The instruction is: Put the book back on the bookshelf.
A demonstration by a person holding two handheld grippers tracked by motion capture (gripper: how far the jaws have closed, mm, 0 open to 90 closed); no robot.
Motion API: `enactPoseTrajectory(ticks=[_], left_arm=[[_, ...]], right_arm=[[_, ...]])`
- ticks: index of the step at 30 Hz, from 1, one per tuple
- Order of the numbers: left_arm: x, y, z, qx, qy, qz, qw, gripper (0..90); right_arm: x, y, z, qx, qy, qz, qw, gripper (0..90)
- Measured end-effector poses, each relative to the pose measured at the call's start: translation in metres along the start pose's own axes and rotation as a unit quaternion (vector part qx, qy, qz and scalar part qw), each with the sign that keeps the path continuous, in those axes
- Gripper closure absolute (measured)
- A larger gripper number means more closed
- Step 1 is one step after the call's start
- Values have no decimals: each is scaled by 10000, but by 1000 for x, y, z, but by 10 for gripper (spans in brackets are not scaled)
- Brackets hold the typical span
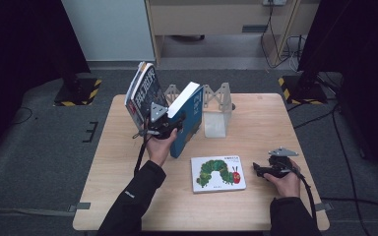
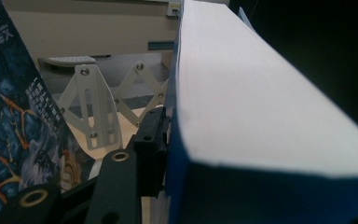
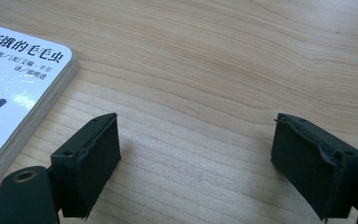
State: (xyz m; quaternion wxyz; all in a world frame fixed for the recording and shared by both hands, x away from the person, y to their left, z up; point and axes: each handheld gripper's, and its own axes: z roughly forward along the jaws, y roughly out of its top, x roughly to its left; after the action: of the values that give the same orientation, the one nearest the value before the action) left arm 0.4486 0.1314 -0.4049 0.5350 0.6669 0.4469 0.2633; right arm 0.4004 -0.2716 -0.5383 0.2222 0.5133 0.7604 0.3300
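Observation:
My left gripper (image 1: 176, 125) is shut on a thick blue book (image 1: 191, 118), which stands tilted left on the table with its white page block up. In the left gripper view one black finger (image 2: 150, 140) presses on the blue cover (image 2: 175, 140); the other jaw is hidden behind the book (image 2: 256, 107). A dark-covered book (image 1: 145, 92) (image 2: 9, 126) leans to its left. Flat on the table lies a white picture book with a green caterpillar (image 1: 218, 173) (image 3: 14, 79). Just right of that book, my right gripper (image 1: 258, 170) (image 3: 196, 154) rests open above bare wood.
A white accordion book rack (image 1: 216, 105) (image 2: 95, 107) stands at the back of the wooden table (image 1: 261, 123), behind both upright books. Black stands with yellow-striped feet (image 1: 78, 93) flank the table on the floor. Cables trail at the right.

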Motion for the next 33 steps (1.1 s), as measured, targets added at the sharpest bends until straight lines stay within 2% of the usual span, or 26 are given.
enactPoseTrajectory(ticks=[5, 8, 13, 17, 23, 27, 31, 33], left_arm=[[0, -3, -4, -16, 49, -54, 10000, 552], [-3, -2, -3, 20, 187, -15, 9998, 574], [-10, -3, 1, -92, 413, 39, 9991, 583], [-13, -2, 7, -104, 366, -27, 9993, 581], [-15, 0, 19, -183, 472, -84, 9987, 580], [-14, 2, 26, -215, 467, -154, 9986, 578], [-14, 0, 25, -247, 418, -64, 9988, 562], [-14, -2, 22, -219, 372, -94, 9990, 555]], right_arm=[[0, 0, 0, -3, -8, 8, 10000, 155], [0, 0, 0, -2, -8, 8, 10000, 154], [0, 0, 0, -1, -8, 6, 10000, 154], [0, 0, 0, -2, -8, 0, 10000, 154], [0, 0, 0, 12, 9, -6, 10000, 154], [0, 0, 0, 14, 16, -12, 10000, 154], [0, 0, 0, 14, 15, -9, 10000, 154], [0, 0, 0, 14, 14, -10, 10000, 154]])
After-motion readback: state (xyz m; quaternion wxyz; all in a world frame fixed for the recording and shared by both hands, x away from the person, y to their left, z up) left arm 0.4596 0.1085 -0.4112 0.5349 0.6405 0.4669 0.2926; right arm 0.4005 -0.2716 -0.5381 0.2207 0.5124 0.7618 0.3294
